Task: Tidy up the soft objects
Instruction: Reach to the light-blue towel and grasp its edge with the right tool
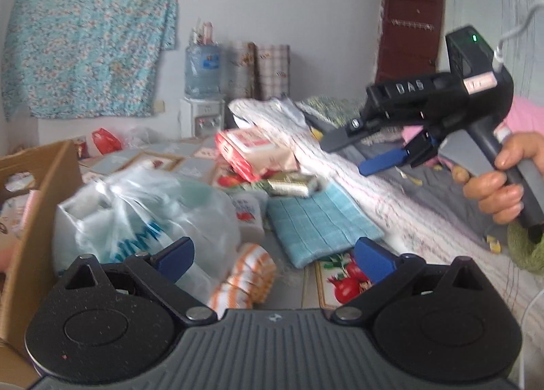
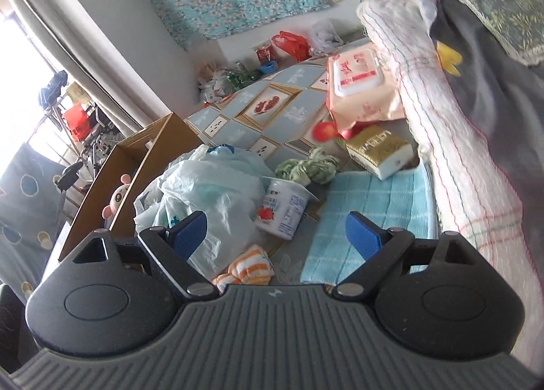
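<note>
Soft objects lie scattered over a patterned table top (image 2: 238, 125), and the light-blue checked cloth (image 2: 370, 216) serves as the landmark for all of them. Just left of the cloth a white yoghurt tub (image 2: 284, 208) lies on its side, and further left sits a crumpled translucent plastic bag (image 2: 207, 193). Beyond the bag stands an open cardboard box (image 2: 142, 159) with a small pink-and-white plush toy (image 2: 117, 198) inside it. At the cloth's near left corner is an orange-and-white striped rolled cloth (image 2: 250, 269). Behind the cloth lies a bunched green cloth (image 2: 307, 167), and touching the cloth's far edge is a gold tissue pack (image 2: 380, 150). Further back a pink-and-red wet-wipe pack (image 2: 360, 84) leans against a folded white quilt (image 2: 438, 138), which runs along the cloth's right side. The right gripper (image 2: 275, 230) hangs above the cloth's left edge, its blue-padded jaws spread wide with nothing between them. The left gripper (image 1: 273, 255) hovers over the near end of the cloth and the striped roll, jaws likewise wide apart and empty. In the left wrist view a hand (image 1: 499, 182) grasps the right gripper's handle, up and to the right of the cloth.
</note>
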Motion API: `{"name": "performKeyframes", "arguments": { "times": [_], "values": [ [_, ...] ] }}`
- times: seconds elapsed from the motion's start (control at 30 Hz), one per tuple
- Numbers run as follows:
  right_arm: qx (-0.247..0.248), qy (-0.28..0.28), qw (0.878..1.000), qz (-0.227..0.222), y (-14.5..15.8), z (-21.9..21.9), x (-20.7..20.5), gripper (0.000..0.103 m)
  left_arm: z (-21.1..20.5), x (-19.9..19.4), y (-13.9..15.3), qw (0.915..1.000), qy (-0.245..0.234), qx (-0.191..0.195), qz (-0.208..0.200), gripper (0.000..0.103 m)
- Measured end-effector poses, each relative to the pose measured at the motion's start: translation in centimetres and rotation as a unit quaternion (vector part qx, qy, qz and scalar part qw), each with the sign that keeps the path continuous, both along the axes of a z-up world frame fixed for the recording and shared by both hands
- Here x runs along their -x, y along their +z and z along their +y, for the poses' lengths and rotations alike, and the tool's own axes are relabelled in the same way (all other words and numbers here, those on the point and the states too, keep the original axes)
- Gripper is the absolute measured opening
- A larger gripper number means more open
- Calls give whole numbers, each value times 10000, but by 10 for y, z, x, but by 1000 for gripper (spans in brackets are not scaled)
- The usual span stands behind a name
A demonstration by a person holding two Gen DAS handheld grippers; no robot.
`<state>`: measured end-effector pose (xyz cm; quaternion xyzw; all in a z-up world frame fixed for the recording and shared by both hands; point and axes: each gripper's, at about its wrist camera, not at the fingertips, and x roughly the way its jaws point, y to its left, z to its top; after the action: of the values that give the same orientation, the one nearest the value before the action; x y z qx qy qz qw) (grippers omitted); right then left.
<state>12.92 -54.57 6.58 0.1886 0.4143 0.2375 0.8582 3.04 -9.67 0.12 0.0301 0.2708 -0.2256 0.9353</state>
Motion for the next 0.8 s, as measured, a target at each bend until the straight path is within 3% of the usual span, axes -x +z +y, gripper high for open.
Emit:
{"name": "performKeyframes", "arguments": {
  "times": [0.23,0.5,0.7,0.8],
  "values": [
    [-261,131,9992,277,-21,9,12,89,10,13,-10,9996,-17,-209,191,100],
    [-374,67,9984,407,-45,22,36,89,32,33,-21,9986,79,-172,493,100],
    [-625,-578,9947,574,-69,10,53,88,20,26,-23,9994,-99,25,344,96],
    [-674,-1138,9897,551,-80,-2,59,84,4,15,-27,9988,-366,13,328,88]
  ]
}}
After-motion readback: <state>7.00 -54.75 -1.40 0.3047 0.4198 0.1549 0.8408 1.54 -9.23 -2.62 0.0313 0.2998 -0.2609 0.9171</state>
